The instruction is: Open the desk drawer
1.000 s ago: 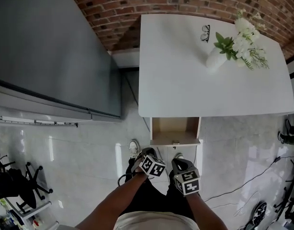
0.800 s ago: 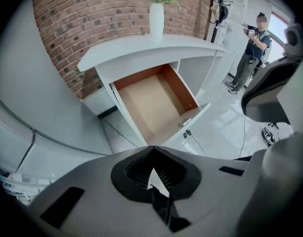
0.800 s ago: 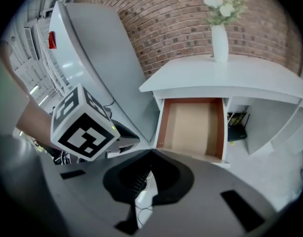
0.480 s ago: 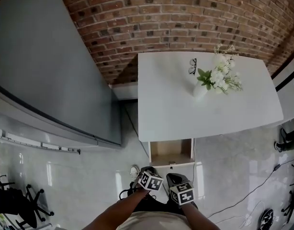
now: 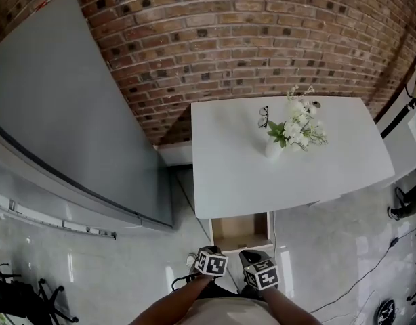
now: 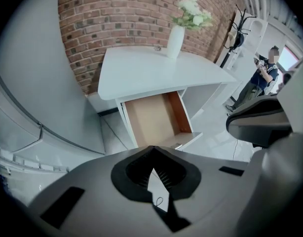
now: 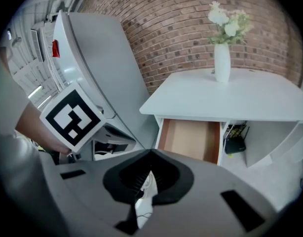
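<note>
Holding nothing: left gripper jaws pinched together, just a sliver of floor showing between them; right gripper same. Both sit side by side, well apart from the drawer, which is pulled out under the white tabletop, wood bottom visible. Vase and glasses on top.

We see a white vase of white flowers standing upright on the tabletop, toward its far edge. A pair of dark-rimmed glasses lies just beside the vase, nearer that edge. A red brick wall rises behind. A large grey board stands at the left, above a pale glossy floor. Below the tabletop we notice a small black box. Well apart from all this, a person stands near a coat rack.
</note>
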`<action>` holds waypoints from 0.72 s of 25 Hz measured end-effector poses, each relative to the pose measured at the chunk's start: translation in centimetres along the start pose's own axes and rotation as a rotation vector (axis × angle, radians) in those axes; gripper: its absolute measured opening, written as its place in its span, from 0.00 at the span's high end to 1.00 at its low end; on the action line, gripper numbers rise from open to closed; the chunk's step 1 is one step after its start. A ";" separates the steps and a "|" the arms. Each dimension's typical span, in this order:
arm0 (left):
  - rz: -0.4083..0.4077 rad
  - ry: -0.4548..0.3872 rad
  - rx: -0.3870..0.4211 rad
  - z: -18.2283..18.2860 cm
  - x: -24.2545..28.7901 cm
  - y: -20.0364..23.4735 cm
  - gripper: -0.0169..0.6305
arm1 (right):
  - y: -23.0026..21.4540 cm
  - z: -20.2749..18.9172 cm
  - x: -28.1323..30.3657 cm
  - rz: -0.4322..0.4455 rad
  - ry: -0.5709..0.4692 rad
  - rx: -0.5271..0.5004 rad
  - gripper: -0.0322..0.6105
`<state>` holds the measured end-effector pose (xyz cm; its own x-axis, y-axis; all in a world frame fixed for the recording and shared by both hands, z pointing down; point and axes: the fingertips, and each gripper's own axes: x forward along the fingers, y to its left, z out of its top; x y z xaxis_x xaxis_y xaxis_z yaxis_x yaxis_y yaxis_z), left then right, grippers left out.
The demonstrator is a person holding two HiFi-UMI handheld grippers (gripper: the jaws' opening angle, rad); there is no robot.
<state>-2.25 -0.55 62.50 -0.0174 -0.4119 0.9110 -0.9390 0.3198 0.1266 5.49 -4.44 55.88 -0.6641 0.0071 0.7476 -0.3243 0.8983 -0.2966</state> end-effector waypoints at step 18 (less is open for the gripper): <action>0.043 -0.031 -0.081 1.8 -1.3 1.9 0.96 | -2.2 3.2 0.4 0.011 -0.015 -0.029 0.93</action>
<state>-4.60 -0.93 60.85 -0.0691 -0.4220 0.9040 -0.9062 0.4055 0.1200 3.78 -7.83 54.98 -0.6779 0.0104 0.7350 -0.2972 0.9107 -0.2869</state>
